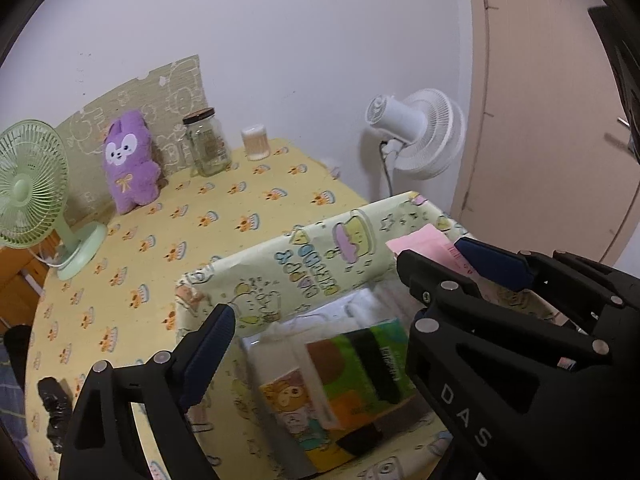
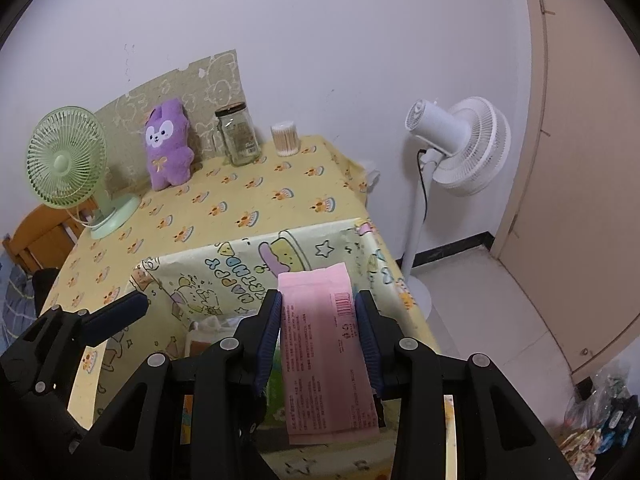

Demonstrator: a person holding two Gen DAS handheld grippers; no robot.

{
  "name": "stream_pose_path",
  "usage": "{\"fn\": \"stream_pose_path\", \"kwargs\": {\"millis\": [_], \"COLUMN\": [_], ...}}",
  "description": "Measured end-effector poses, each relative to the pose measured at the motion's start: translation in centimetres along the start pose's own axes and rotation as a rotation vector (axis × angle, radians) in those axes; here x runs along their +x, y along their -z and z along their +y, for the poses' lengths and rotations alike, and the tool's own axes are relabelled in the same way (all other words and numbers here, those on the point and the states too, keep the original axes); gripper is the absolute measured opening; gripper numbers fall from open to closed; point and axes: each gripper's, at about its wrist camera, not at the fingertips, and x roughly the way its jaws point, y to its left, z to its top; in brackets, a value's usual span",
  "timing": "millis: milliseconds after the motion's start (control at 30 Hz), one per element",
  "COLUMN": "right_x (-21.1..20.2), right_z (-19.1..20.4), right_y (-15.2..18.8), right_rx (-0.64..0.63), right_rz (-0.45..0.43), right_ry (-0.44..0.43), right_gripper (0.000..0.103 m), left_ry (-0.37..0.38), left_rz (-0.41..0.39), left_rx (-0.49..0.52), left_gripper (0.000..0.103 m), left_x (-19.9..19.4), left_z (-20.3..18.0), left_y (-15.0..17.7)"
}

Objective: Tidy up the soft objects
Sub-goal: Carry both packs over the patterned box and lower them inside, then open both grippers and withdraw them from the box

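Observation:
My right gripper [image 2: 319, 326] is shut on a pink soft pack [image 2: 326, 344] and holds it over the right side of the yellow patterned storage box [image 2: 240, 264]. The pack also shows in the left wrist view [image 1: 424, 242]. My left gripper [image 1: 344, 280] is open and empty, its fingers either side of the box's far wall [image 1: 304, 264]. Inside the box lie a green and orange tissue pack [image 1: 352, 376] and a white cloth [image 1: 360, 304]. A purple plush toy [image 1: 130, 160] leans against the board at the table's back; it also shows in the right wrist view [image 2: 166, 144].
A green desk fan [image 1: 32, 184] stands at the left of the table. A glass jar [image 1: 208, 142] and a cotton-swab tub [image 1: 256, 142] stand at the back. A white floor fan [image 2: 460, 148] is right of the table. A bag of items [image 2: 600, 420] lies on the floor.

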Motion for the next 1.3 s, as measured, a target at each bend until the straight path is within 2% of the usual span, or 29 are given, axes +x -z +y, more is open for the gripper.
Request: {"fn": "stream_pose_path", "kwargs": {"millis": [233,400,433,500,533,933,1300], "right_x": [0.7,1.0,1.0,0.9,0.7,-1.4,-4.2], "right_z": [0.9,1.2,1.3,1.3,1.2,1.6,3.1], "right_y": [-0.6,-1.0,-1.0,-1.1,-1.0,-0.7,-0.5], "right_rx": [-0.027,-0.042,-0.050,-0.051,-0.047,-0.063,-0.086], "right_rz": [-0.007,-0.015,-0.014,-0.022,-0.035,-0.063,-0.106], "right_ry": [-0.016,-0.040,-0.042,-0.044,-0.044,-0.016,-0.023], "right_gripper": [0.041,0.045,0.049,0.073,0.074,0.079,0.081], "left_ry": [-0.026,-0.001,-0.001,0.002,0.003,0.020,0.003], "left_rz": [0.038,0.056,0.056,0.053,0.053,0.016,-0.038], "left_rx": [-0.015,-0.031,-0.032,-0.033,-0.032,-0.025,-0.027], "left_gripper": [0.090,0.090,0.090,0.090,0.090,0.091,0.091], "left_x": [0.6,0.8,0.8,0.7,0.8,-1.0,-4.1], "left_z": [0.9,1.3,1.3,1.3,1.3,0.9,1.5], "left_y": [-0.2,-0.2,-0.1,-0.2,-0.2,0.1,0.7]}}
